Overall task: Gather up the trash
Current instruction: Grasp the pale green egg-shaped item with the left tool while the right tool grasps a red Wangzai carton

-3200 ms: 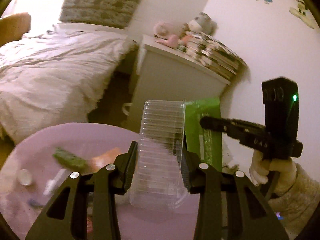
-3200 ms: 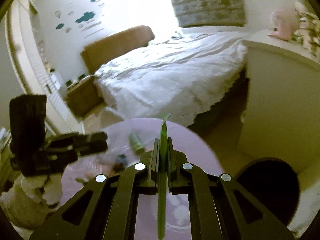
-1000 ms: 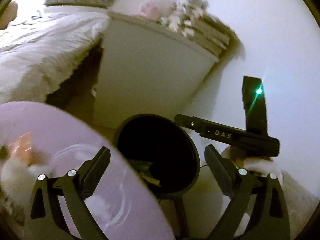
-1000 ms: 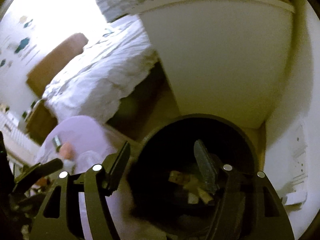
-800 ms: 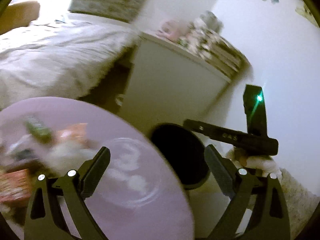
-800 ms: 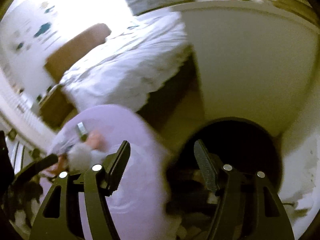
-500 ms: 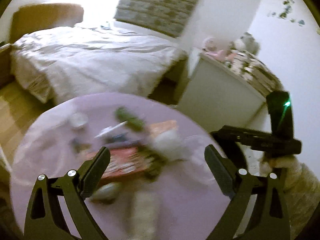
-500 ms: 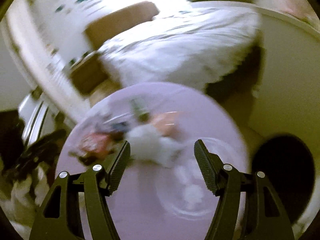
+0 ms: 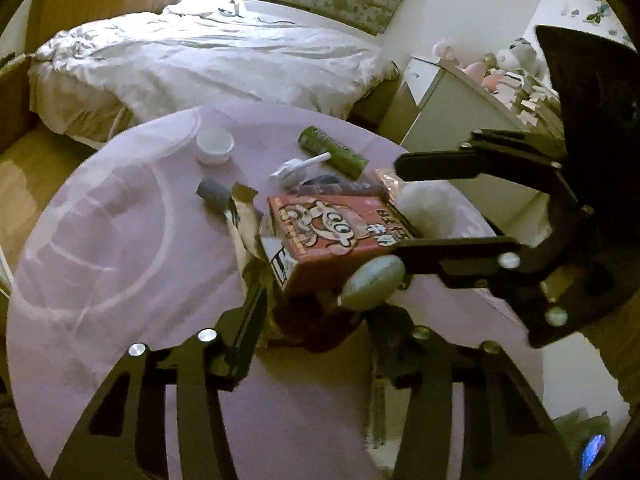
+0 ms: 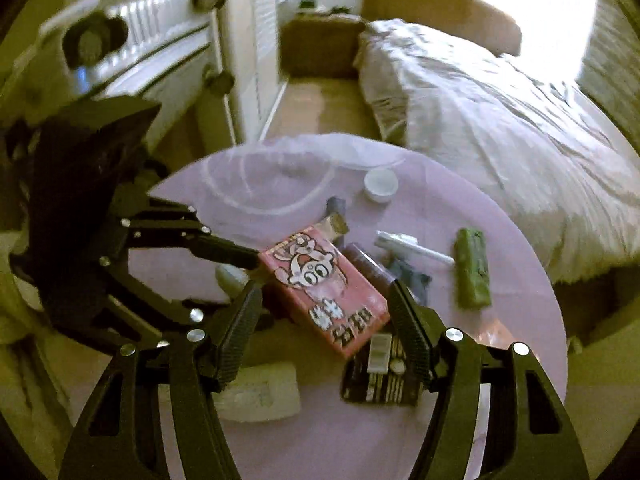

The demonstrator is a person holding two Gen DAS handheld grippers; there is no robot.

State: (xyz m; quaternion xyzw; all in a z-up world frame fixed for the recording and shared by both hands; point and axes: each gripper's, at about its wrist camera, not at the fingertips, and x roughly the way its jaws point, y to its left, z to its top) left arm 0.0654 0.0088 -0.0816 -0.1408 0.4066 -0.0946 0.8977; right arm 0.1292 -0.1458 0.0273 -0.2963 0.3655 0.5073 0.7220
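A red cartoon-printed carton (image 9: 332, 236) lies among litter on the round purple table (image 9: 100, 240). My left gripper (image 9: 316, 312) hovers low at the carton's near end. Its jaws are closing, with that end and a dark wrapper (image 9: 312, 320) between them and a gap still showing at the pads. A pale green oval (image 9: 372, 284) lies by its right finger. My right gripper (image 10: 324, 308) stands open, straddling the carton (image 10: 324, 288) from above. In the left wrist view the right gripper (image 9: 400, 206) reaches in from the right over a white crumpled ball (image 9: 432, 204).
A green wrapper (image 9: 332, 150), a small white cup (image 9: 215, 146), a white tube (image 9: 298, 166), a striped dark packet (image 10: 380, 372) and a white tissue (image 10: 260, 396) are scattered on the table. The bed (image 9: 200, 60) lies beyond, with a white cabinet (image 9: 452, 112) to the right.
Both grippers swung from above the black bin back over the table's litter. The left jaws have narrowed. The clear tray and green piece held earlier are gone from the fingers.
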